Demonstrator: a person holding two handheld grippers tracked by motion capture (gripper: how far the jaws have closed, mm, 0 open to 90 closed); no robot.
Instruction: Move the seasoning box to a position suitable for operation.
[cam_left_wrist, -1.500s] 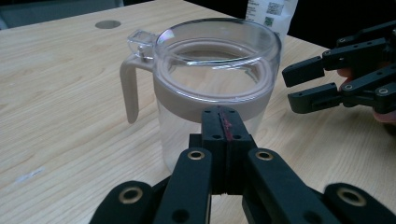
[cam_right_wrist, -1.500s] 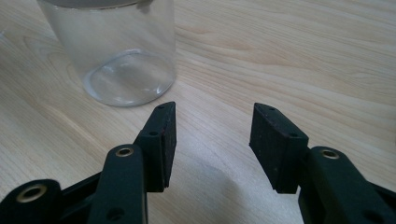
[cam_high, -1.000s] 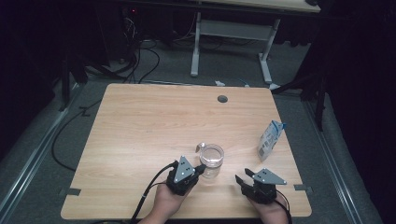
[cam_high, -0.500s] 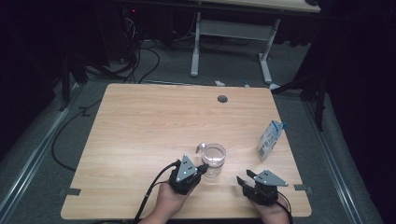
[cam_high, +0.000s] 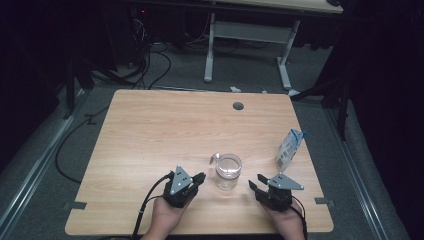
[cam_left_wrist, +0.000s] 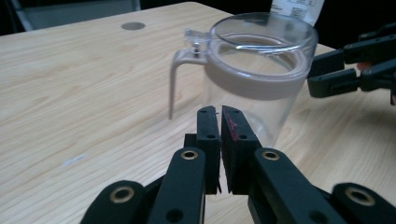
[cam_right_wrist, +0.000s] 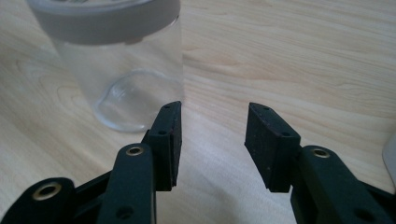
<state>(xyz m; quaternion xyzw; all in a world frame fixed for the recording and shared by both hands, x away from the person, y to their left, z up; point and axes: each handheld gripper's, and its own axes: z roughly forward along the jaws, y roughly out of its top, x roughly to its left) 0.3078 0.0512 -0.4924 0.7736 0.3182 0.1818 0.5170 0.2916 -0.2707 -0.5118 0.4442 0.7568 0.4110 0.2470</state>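
- The left gripper (cam_high: 199, 178) now stands a little apart from the jug (cam_high: 228, 171), on the jug's left side; a second ago it was right against the jug wall.
- Its jaws are almost pressed together, with only a thin slit between the pads, and they hold nothing. They have just opened slightly.
- The jug (cam_left_wrist: 252, 79) stands upright just ahead of the left tips, its handle (cam_left_wrist: 180, 77) to their left.
- The right gripper (cam_high: 256, 182) waits on the other side of the jug. Its jaws are spread, with bare table (cam_right_wrist: 289, 56) between them, and have just closed a little.
- The carton (cam_high: 289, 149) stands beyond the right gripper, well apart.
- I judge that the jug is now free, and the right gripper is perhaps preparing for the next grasp.
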